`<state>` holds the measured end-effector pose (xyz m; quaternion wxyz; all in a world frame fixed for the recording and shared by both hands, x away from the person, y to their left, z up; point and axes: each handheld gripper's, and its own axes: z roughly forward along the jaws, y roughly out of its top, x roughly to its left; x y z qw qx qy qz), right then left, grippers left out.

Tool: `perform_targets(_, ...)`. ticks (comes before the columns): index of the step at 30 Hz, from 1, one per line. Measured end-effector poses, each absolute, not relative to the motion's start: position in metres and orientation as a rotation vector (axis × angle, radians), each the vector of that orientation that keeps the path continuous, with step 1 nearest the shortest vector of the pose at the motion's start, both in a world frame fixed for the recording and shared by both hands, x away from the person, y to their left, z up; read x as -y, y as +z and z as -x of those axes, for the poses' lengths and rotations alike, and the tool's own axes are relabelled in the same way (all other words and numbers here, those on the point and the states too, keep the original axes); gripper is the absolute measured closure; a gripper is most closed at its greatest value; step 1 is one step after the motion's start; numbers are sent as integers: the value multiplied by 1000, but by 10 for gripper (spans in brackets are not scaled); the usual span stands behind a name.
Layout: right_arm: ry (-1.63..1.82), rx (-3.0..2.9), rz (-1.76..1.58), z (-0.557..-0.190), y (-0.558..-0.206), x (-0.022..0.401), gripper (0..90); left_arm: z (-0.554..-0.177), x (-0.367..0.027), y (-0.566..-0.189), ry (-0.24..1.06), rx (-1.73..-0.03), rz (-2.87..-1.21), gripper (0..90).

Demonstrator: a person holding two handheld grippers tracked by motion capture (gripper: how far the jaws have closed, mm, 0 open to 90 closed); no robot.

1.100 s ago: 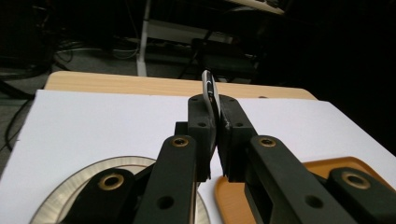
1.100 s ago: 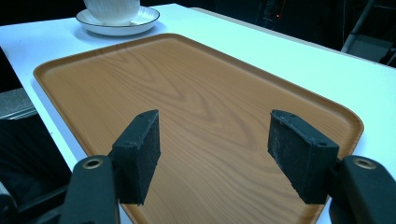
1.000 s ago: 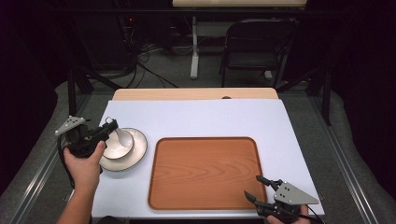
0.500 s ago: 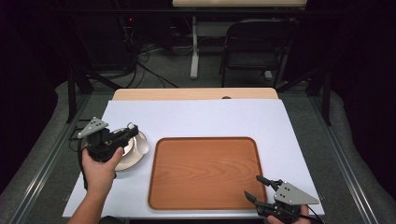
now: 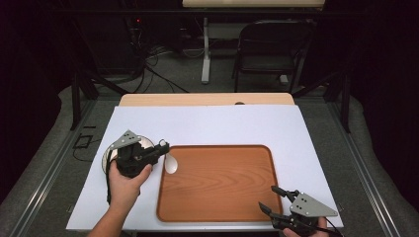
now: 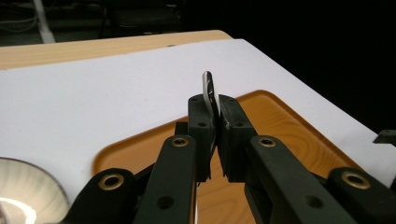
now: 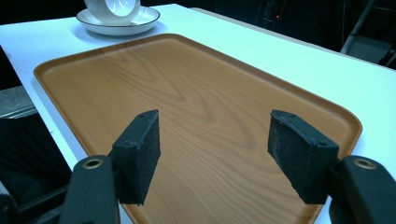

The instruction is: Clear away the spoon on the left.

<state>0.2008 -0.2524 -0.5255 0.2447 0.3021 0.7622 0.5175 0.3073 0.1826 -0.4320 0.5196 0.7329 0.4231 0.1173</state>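
Note:
My left gripper [image 5: 162, 147] is shut on a white spoon [image 5: 171, 163], whose bowl hangs over the left rim of the wooden tray [image 5: 222, 197]. In the left gripper view the spoon [image 6: 208, 86] stands edge-on between the closed pads, above the tray [image 6: 280, 126]. Behind that hand sits the white saucer [image 5: 107, 159], mostly hidden. The right gripper view looks across the tray [image 7: 187, 88] to a white cup [image 7: 114, 7] on its saucer [image 7: 116, 27]. Near the tray's front right corner my right gripper [image 5: 267, 198] [image 7: 215, 144] stands open and holds nothing.
A white board [image 5: 207, 123] covers the table, with a wooden strip [image 5: 207, 99] along its far edge. A black folding chair [image 5: 269, 47] and cables lie on the floor beyond. The tray's surface is bare.
My left gripper has lifted the spoon off the saucer and carried it right, to the tray's left edge. The right gripper has not moved.

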Motion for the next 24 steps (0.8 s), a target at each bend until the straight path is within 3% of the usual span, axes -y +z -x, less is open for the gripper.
perform_targets(24,1410,-2081,-825,-200,-525,253,343,-299,-137,-458,41,-953,-1930,849)
